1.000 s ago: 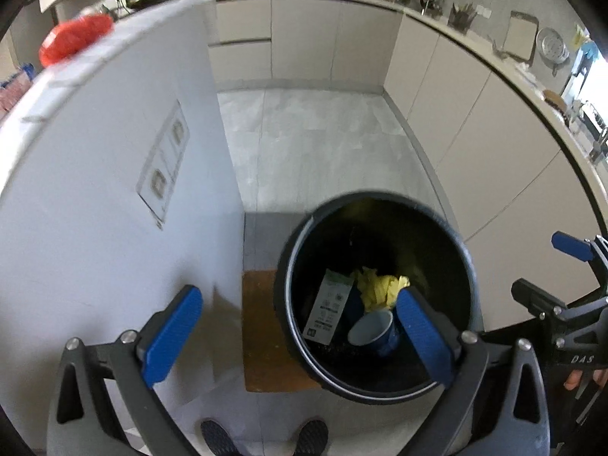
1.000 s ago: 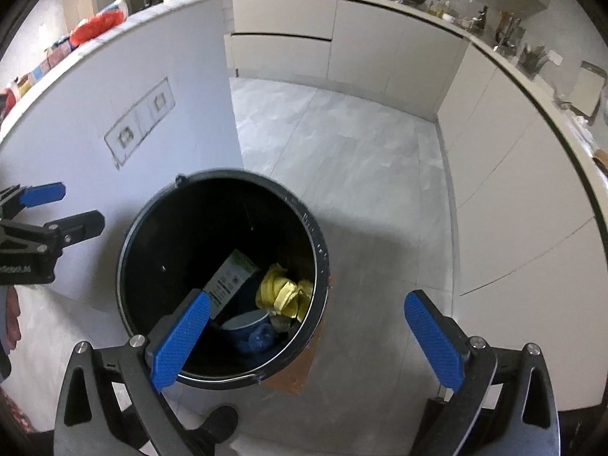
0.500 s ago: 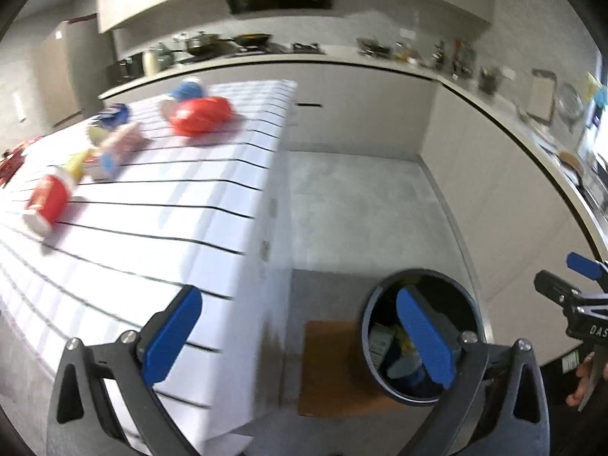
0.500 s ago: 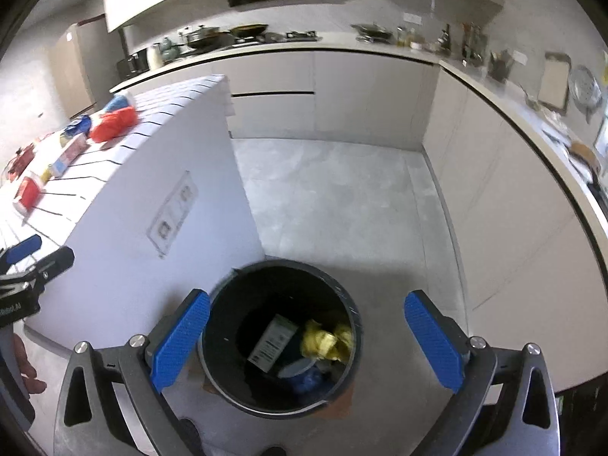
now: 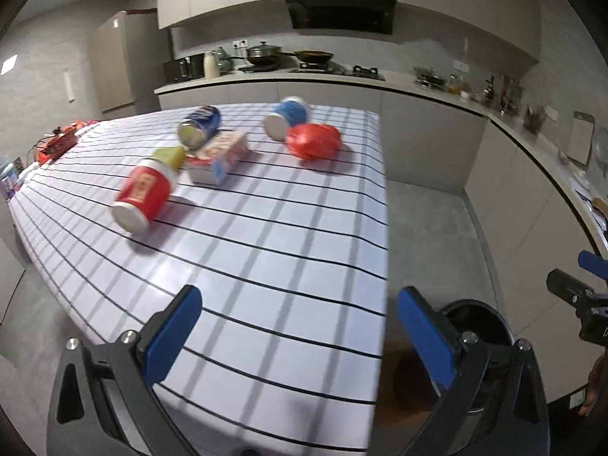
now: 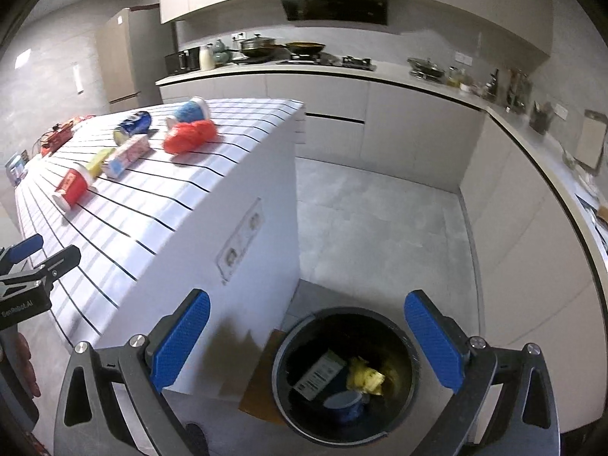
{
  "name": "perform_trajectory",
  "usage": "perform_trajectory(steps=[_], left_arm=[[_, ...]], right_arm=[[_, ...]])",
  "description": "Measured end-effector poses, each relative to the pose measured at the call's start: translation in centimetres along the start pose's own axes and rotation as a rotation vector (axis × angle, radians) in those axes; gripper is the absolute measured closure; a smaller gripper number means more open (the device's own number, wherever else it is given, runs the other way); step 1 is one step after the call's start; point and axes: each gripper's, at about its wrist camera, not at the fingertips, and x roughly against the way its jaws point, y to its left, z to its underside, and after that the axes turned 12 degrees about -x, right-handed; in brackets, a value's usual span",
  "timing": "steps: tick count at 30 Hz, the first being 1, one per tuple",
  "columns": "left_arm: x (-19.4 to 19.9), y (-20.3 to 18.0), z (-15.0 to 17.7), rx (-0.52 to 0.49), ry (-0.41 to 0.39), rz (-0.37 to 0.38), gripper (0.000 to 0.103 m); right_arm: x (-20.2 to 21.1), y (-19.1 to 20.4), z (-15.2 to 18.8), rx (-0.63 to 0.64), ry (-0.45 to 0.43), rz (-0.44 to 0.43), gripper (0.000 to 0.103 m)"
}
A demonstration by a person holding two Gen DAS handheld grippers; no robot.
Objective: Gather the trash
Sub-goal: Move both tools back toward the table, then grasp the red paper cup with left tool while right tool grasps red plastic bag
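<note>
— Six pieces of trash left on the counter (image 5: 288, 266): red cup (image 5: 142, 195), yellow item (image 5: 170, 155), printed carton (image 5: 218, 155), blue can (image 5: 199, 126), blue tub (image 5: 287, 117), red bag (image 5: 312, 140).

— And your grippers?

— My left hand-held gripper (image 5: 300, 336): released, empty, over the counter's near edge. My right hand-held gripper (image 6: 307, 340): released, empty, above the bin (image 6: 345, 374).

— Step?

— Between drops, I judge. Next: reach for the red cup, nearest.

— Legible writing?

— None on the trash; too blurred.
</note>
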Motion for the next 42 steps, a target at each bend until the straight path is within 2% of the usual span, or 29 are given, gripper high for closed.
perform_trajectory(steps=[6,13,14,16,18,23,25,32,38,40,42], left_arm=[[0.0,4.4,-0.1,0.023,-0.027,-0.037,0.000],[-0.6,9.4,0.1,0.071,-0.062,-0.033,0.000],[-0.8,10.1,0.1,0.069,-0.065,-0.050,0.000],[-1.5,11.0,-0.1,0.053,-0.044,-0.060,0.000],[-2.5,12.1,-0.2,0.063,-0.010,-0.026,0.000],[-4.3,15.2,-0.4,0.097,-0.019,-0.047,0.001],[-5.1,16.1,-0.7,0.101,-0.018,-0.038,0.007],[-8.9,18.6,-1.6,0.101,0.008,-0.029,0.014],[-12.1,19.8,-2.6,0.103,0.057,0.003,0.024],[-12.8,20.3,-2.6,0.114,0.071,0.015,0.035],[-13.2,20.9,-2.8,0.126,0.069,0.030,0.037]], right_arm=[[-0.8,4.9,-1.3,0.015,-0.002,-0.032,0.000],[-2.1,10.8,-2.6,0.037,-0.014,-0.068,0.000],[-2.2,11.3,-2.7,0.039,-0.016,-0.076,0.000],[-2.5,12.6,-3.0,0.046,-0.025,-0.086,0.000],[-2.9,13.9,-3.4,0.052,-0.029,-0.101,0.000],[-4.6,16.4,-4.5,0.072,-0.026,-0.114,0.000],[-5.5,17.3,-5.0,0.080,-0.020,-0.114,0.000],[-8.5,20.1,-6.5,0.100,-0.007,-0.117,0.000],[-12.2,21.9,-8.6,0.104,0.009,-0.106,0.000],[-13.5,22.6,-9.2,0.109,0.019,-0.098,0.000],[-14.5,22.9,-9.6,0.107,0.025,-0.100,0.000]])
